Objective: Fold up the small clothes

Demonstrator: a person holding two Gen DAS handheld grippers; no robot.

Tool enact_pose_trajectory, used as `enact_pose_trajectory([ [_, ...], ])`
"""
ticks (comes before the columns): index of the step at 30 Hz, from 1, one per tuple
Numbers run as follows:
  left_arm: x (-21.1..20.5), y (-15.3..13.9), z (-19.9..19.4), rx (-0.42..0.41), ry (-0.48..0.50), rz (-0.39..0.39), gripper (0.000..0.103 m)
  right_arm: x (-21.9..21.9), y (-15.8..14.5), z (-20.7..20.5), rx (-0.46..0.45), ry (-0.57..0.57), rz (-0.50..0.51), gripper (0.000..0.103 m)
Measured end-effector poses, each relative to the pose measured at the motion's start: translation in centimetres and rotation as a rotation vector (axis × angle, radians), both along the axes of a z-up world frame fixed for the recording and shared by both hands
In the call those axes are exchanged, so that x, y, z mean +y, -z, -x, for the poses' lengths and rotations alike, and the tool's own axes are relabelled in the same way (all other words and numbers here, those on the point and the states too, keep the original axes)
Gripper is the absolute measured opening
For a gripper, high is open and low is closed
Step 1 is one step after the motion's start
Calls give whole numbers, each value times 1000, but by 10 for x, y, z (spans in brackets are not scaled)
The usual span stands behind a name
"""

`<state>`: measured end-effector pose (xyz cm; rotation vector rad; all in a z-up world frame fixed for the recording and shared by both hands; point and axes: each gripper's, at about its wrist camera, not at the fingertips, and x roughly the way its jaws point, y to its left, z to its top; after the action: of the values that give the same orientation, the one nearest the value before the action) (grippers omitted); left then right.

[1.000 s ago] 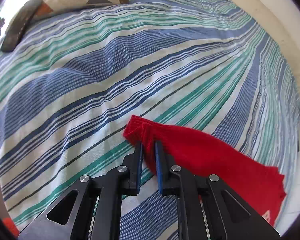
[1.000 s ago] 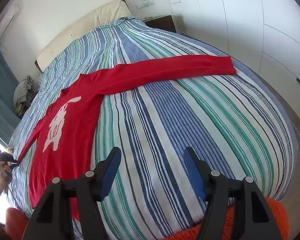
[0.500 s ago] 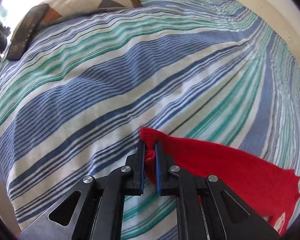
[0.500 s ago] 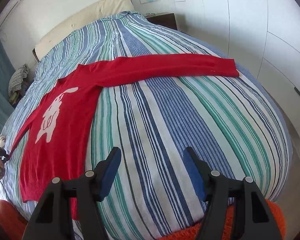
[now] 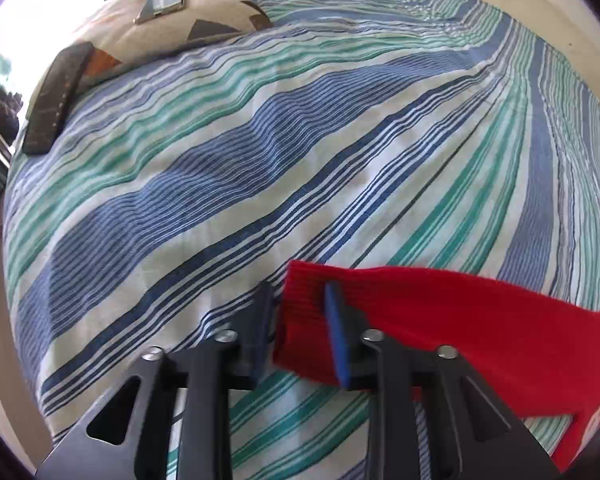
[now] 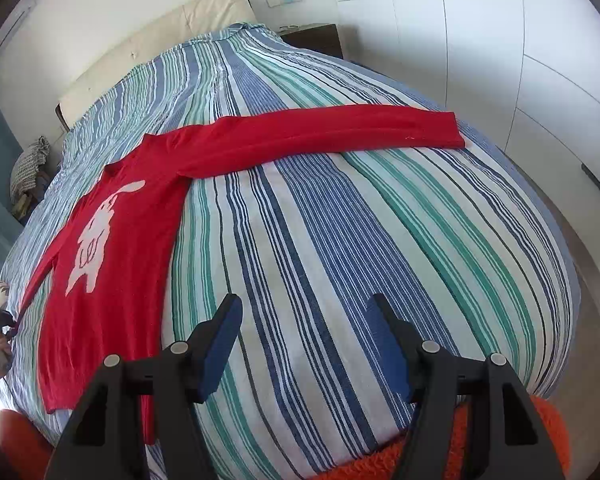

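Note:
A red long-sleeved sweater (image 6: 116, 216) with a white rabbit print lies flat on the striped bed (image 6: 340, 240), one sleeve (image 6: 340, 132) stretched out to the right. In the left wrist view its other sleeve cuff (image 5: 304, 300) lies flat between the fingers of my left gripper (image 5: 300, 316), whose jaws stand open around it. My right gripper (image 6: 306, 344) is open and empty over the bare bedspread, to the right of the sweater body.
A patterned cushion (image 5: 160, 28) with a phone (image 5: 162, 4) on it and a dark remote (image 5: 56, 96) lie at the bed's far left corner. Headboard (image 6: 160, 44), nightstand (image 6: 312, 40) and white wardrobe doors (image 6: 520, 60) surround the bed. An orange rug (image 6: 420, 460) lies below.
My left gripper, shut on the sleeve cuff before, has opened and the cuff now lies flat on the bed. My right gripper has stayed open and shifted a little.

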<state>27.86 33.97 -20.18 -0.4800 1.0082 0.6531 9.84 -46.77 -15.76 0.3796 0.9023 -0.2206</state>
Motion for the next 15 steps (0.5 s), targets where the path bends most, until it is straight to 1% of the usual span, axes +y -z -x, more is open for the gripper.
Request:
enact_pose_trajectory([
  [1,-7,-9,9,-26,24,-12,63,-1,1,0,2,3,-5,68],
  [3,-29,-31,31,-113,97,-33,76,-3,1,0,2,12,-11,69],
  [6,-71,-49,66,-182,201,-23,87,-3,0,2,-4,29,-11,71],
  [8,-100,-50,90,-210,261,11,91,-1,-2,4,-10,36,-3,73],
  [9,-113,-45,97,-204,287,27,92,0,-2,4,-13,37,3,73],
  [11,-138,-32,100,-166,346,57,92,3,-3,5,-15,35,12,73],
  [12,-148,-26,100,-141,379,56,92,4,-3,6,-14,29,14,73],
  [15,-180,-14,97,-84,472,-16,91,7,-2,5,-5,21,22,73],
])
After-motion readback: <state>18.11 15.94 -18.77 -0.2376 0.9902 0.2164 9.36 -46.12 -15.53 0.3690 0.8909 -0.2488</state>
